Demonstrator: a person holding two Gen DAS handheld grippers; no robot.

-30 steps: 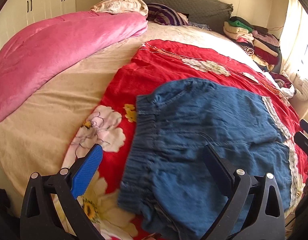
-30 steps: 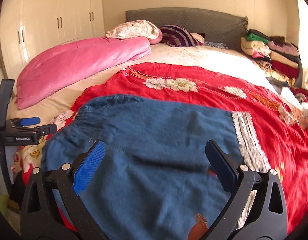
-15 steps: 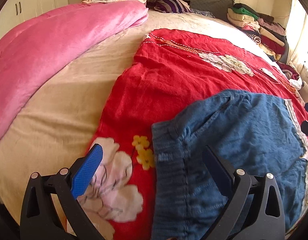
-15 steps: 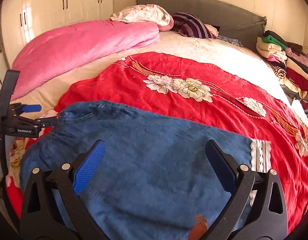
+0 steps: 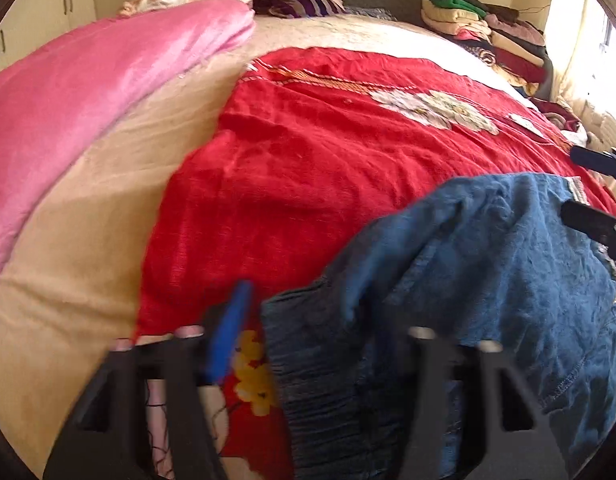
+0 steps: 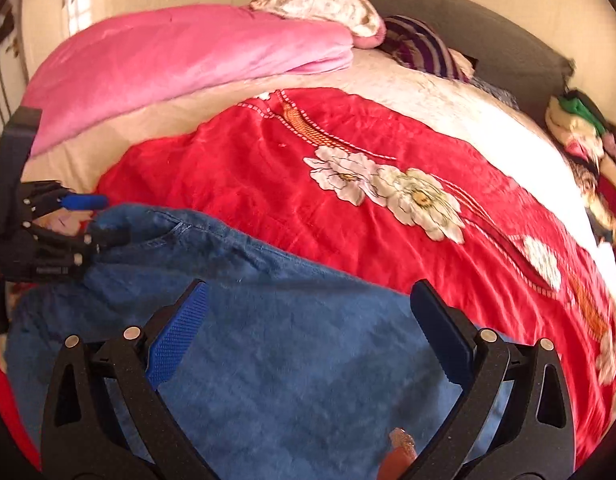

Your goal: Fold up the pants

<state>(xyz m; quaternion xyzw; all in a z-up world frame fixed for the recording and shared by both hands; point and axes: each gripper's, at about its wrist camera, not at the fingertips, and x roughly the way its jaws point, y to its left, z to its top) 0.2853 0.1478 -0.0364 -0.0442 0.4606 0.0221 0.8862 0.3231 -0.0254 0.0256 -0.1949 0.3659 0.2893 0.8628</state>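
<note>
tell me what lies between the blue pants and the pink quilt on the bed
Red floral blanket next to the blue pants, then a strip of beige sheet before the pink quilt. The right wrist view shows it best.

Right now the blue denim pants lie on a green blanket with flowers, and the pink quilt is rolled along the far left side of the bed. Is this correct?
One detail is wrong: the blanket under the blue denim pants is red with white flowers, not green. The right wrist view shows it clearly. The pink quilt is indeed rolled along the far left side of the bed.
</note>
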